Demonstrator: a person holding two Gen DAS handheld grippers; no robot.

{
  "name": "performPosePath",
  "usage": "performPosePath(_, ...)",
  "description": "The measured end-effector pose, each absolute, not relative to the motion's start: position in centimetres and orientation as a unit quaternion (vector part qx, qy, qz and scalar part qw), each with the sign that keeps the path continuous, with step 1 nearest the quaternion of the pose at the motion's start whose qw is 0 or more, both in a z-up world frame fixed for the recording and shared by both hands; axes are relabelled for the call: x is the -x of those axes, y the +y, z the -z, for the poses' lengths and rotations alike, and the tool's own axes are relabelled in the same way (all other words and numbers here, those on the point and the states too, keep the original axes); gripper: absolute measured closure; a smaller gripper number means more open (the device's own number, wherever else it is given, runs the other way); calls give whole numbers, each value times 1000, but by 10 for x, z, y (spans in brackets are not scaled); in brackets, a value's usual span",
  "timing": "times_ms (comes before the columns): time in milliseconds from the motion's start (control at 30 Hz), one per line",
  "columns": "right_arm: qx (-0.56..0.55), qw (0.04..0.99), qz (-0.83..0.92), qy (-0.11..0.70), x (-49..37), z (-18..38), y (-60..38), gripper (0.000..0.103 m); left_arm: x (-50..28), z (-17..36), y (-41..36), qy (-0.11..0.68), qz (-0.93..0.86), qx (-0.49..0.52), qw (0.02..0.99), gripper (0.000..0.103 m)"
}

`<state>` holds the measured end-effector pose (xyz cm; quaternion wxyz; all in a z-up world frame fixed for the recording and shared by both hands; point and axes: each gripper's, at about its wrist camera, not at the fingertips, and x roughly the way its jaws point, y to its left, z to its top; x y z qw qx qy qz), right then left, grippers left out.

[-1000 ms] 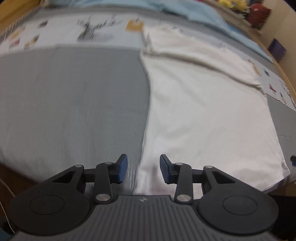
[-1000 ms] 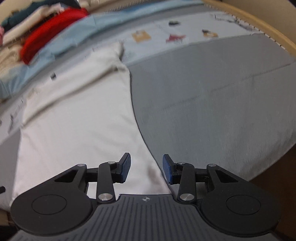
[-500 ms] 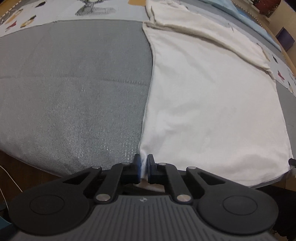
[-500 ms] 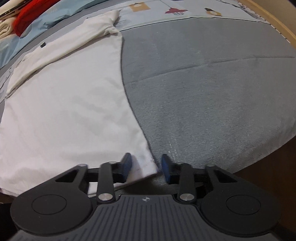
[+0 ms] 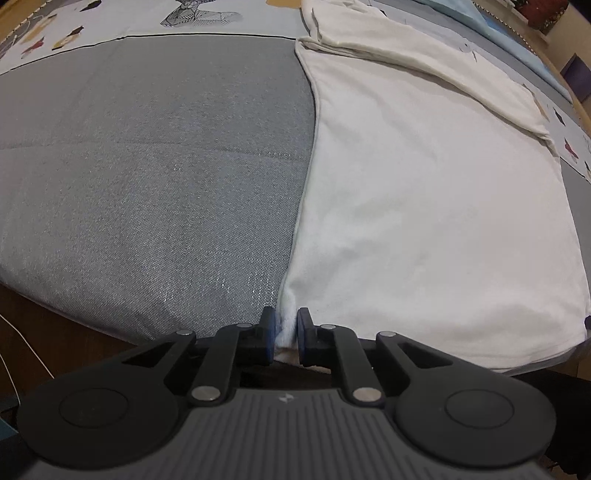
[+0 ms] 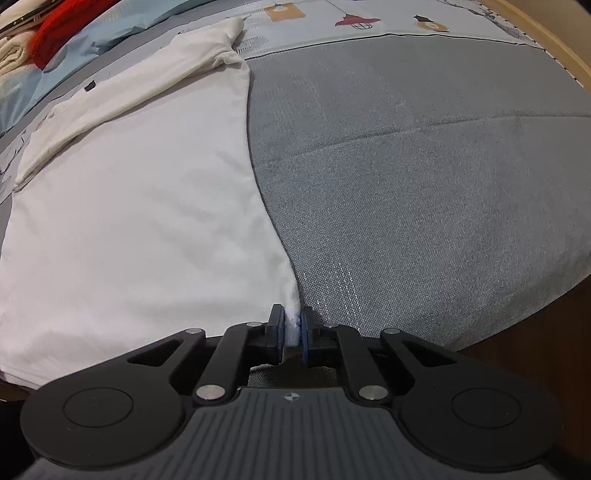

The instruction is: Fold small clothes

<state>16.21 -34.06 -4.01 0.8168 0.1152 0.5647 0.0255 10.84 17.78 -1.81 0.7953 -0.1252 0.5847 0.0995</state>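
A white shirt [image 5: 424, 203] lies flat on the grey bed cover [image 5: 166, 166], its sleeves folded across the far end. My left gripper [image 5: 286, 328] holds the shirt's near left hem corner; white cloth fills the gap between its blue pads, and the jaws are opening slightly. In the right wrist view the same shirt [image 6: 140, 206] spreads to the left. My right gripper [image 6: 293, 328] pinches the near right hem corner, its jaws still closing on the bunched cloth.
The bed's near edge drops to dark floor [image 5: 55, 343] just behind both grippers. A patterned sheet [image 6: 351, 22] lies at the far end. A red garment [image 6: 59, 29] and light blue cloth [image 6: 122, 22] sit at the far left. A wooden frame [image 6: 554, 48] borders the right.
Both grippers were open above the shirt's near corners. They dropped to the hem and closed, each with a corner of white cloth between its pads.
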Motion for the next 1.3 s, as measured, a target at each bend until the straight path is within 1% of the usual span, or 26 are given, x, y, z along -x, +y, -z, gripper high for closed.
performPosePath(100,-111,818,-28,564,-162,40,-340,93,-107,17,177,583,-97,121,797,95)
performPosePath(200,-109,822,-28,559,-161,39,-339,96,-106,12,173,577,-97,115,803,96)
performPosePath(333,-115,838,-44,531,-158,24,-339,97,-101,-9,168,550,-83,102,825,96)
performPosePath(567,-171,875,-74,446,-152,-36,-357,97,-86,-70,160,486,-46,96,867,97)
performPosePath(800,-211,899,-104,369,-132,-101,-376,97,-54,-137,154,422,-18,109,900,97)
performPosePath(933,-230,907,-110,335,-103,-131,-388,97,-23,-173,154,404,-12,120,907,97)
performPosePath(1133,-266,911,-115,292,-35,-174,-412,97,35,-232,157,367,-7,124,922,98)
performPosePath(1233,-269,918,-108,271,-11,-186,-420,97,33,-238,158,359,-10,133,924,98)
performPosePath(1300,-278,916,-99,273,-12,-183,-423,97,16,-230,157,364,-11,128,923,98)
